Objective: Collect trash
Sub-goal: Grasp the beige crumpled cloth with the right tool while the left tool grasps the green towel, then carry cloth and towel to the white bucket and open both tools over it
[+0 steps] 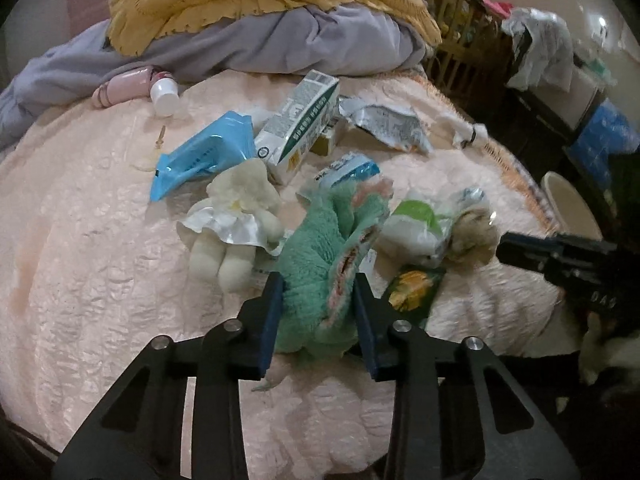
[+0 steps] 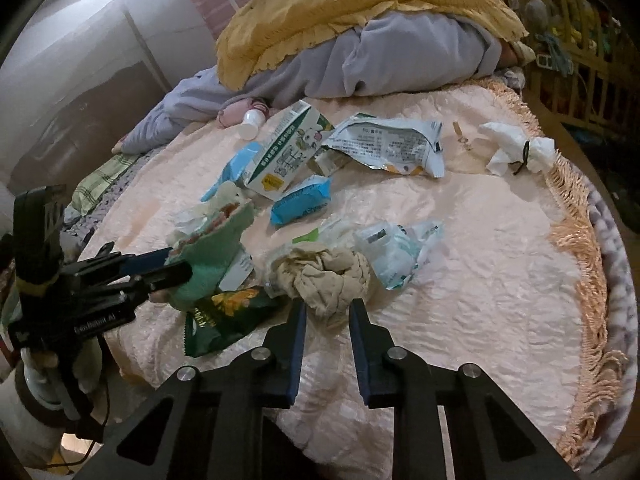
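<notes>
The peach quilted bedspread (image 2: pixel 480 280) carries everything, with a yellow blanket (image 2: pixel 340 12) heaped at its far end. Mid-bedspread lies the litter: a milk carton (image 2: pixel 286 152), a torn foil packet (image 2: pixel 388 146), a blue wipes pack (image 1: pixel 200 156). Nearer its front edge, the left gripper (image 1: pixel 316 292) clenches a green fuzzy sock (image 1: pixel 320 264), while the right gripper (image 2: pixel 327 312) straddles a crumpled beige cloth (image 2: pixel 328 276), its jaws close against it, though whether they pinch it I cannot tell.

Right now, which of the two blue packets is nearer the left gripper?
The small blue packet, just beyond the green cloth held by the left gripper. The larger blue packet lies farther off, beside the carton.
</notes>
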A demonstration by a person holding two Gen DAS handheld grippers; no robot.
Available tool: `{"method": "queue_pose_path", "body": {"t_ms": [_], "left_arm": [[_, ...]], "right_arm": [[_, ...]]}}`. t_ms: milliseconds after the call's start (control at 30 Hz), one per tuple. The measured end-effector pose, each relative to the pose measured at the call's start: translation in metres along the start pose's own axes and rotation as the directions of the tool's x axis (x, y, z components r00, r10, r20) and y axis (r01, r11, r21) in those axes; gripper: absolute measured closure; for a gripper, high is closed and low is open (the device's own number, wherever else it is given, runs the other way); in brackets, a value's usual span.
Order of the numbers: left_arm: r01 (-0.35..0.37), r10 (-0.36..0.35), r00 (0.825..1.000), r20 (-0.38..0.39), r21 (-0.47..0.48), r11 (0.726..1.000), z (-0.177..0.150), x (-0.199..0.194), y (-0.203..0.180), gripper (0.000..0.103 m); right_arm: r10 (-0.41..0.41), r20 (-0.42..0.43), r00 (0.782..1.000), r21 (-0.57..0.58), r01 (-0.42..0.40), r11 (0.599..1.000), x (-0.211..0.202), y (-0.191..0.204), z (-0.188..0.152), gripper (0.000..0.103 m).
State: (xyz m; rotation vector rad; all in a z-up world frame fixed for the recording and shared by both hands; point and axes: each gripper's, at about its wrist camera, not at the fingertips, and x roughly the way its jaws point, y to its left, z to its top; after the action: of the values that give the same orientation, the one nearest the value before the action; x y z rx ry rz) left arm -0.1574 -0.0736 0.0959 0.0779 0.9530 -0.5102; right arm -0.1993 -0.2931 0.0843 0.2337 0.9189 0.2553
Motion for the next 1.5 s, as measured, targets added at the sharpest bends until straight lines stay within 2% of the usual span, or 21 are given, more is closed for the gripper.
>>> {"method": "queue_pose_path", "body": {"t_ms": [133, 200, 267, 333, 400, 500, 567, 600, 667, 733, 867, 933, 1000, 1067, 1167, 1267, 1367, 1433, 1500], "left_arm": [[-0.006, 0.006, 0.999, 0.034, 0.004, 1.000, 0.005, -0.015, 0.000, 0.072], [-0.010, 0.010, 0.999, 0.047, 0.001, 1.000, 0.006, -0.020, 0.000, 0.073], [-0.005, 0.006, 0.999, 0.054, -0.007, 1.000, 0.008, -0.025, 0.001, 0.073], [0.001, -0.001, 0.998, 0.063, -0.015, 1.000, 0.011, -0.031, 0.003, 0.073], [0.004, -0.003, 0.997, 0.071, -0.019, 1.000, 0.013, -0.036, 0.004, 0.073], [0.009, -0.007, 0.997, 0.076, -0.022, 1.000, 0.016, -0.038, 0.004, 0.073], [0.008, -0.007, 0.997, 0.077, -0.017, 1.000, 0.017, -0.039, 0.001, 0.073], [0.008, -0.007, 0.997, 0.076, -0.014, 1.000, 0.017, -0.039, 0.000, 0.073], [0.008, -0.008, 0.997, 0.076, -0.007, 1.000, 0.016, -0.039, -0.003, 0.073], [0.013, -0.013, 0.997, 0.078, 0.002, 1.000, 0.017, -0.040, -0.007, 0.073], [0.043, -0.044, 0.995, 0.084, 0.021, 0.999, 0.025, -0.040, -0.023, 0.073], [0.073, -0.076, 0.993, 0.085, 0.039, 0.997, 0.032, -0.041, -0.038, 0.073], [0.098, -0.102, 0.991, 0.083, 0.054, 0.994, 0.039, -0.041, -0.052, 0.073], [0.135, -0.141, 0.987, 0.071, 0.083, 0.987, 0.048, -0.039, -0.075, 0.073], [0.182, -0.189, 0.981, 0.051, 0.127, 0.975, 0.058, -0.036, -0.106, 0.073], [0.227, -0.235, 0.972, 0.026, 0.185, 0.956, 0.071, -0.029, -0.147, 0.073], [0.289, -0.294, 0.956, -0.018, 0.246, 0.925, 0.086, -0.015, -0.199, 0.073], [0.330, -0.330, 0.943, -0.046, 0.275, 0.903, 0.095, -0.005, -0.230, 0.073], [0.365, -0.361, 0.930, -0.072, 0.307, 0.879, 0.102, 0.005, -0.265, 0.073]], "right_arm": [[0.010, 0.021, 1.000, -0.014, -0.010, 1.000, -0.009, 0.005, -0.001, 0.086], [-0.011, 0.042, 0.999, -0.029, 0.012, 1.000, -0.010, 0.007, -0.001, 0.083], [-0.032, 0.006, 0.999, -0.021, 0.032, 0.999, -0.002, 0.010, 0.000, 0.051], [-0.031, 0.000, 1.000, -0.033, 0.031, 0.999, 0.004, 0.015, 0.000, 0.041], [-0.054, 0.002, 0.999, -0.040, 0.054, 0.998, 0.015, 0.016, 0.002, 0.041], [-0.010, -0.018, 1.000, 0.003, 0.010, 1.000, 0.033, 0.010, 0.007, 0.046], [-0.004, -0.019, 1.000, 0.008, 0.004, 1.000, 0.041, 0.008, 0.008, 0.067], [-0.021, -0.010, 1.000, 0.010, 0.021, 1.000, 0.043, 0.006, 0.007, 0.073], [-0.003, 0.007, 1.000, 0.042, 0.002, 0.999, 0.036, 0.000, 0.005, 0.083], [0.037, 0.042, 0.998, 0.066, -0.040, 0.997, 0.017, -0.006, 0.004, 0.085], [0.072, 0.081, 0.994, 0.040, -0.076, 0.996, -0.022, -0.006, 0.002, 0.085], [0.161, 0.100, 0.982, 0.065, -0.168, 0.984, -0.043, -0.015, 0.000, 0.085], [0.168, 0.125, 0.978, 0.085, -0.179, 0.980, -0.056, -0.022, -0.002, 0.085], [0.127, 0.155, 0.980, 0.090, -0.142, 0.986, -0.074, -0.031, -0.004, 0.085], [-0.003, 0.185, 0.983, 0.113, -0.018, 0.993, -0.100, -0.054, -0.009, 0.085], [-0.104, 0.203, 0.974, 0.162, 0.071, 0.984, -0.123, -0.085, -0.016, 0.085], [-0.212, 0.208, 0.955, 0.241, 0.160, 0.957, -0.147, -0.126, -0.028, 0.085], [-0.309, 0.186, 0.933, 0.307, 0.243, 0.920, -0.164, -0.158, -0.041, 0.085], [-0.366, 0.170, 0.915, 0.352, 0.290, 0.890, -0.175, -0.182, -0.051, 0.085]]}}
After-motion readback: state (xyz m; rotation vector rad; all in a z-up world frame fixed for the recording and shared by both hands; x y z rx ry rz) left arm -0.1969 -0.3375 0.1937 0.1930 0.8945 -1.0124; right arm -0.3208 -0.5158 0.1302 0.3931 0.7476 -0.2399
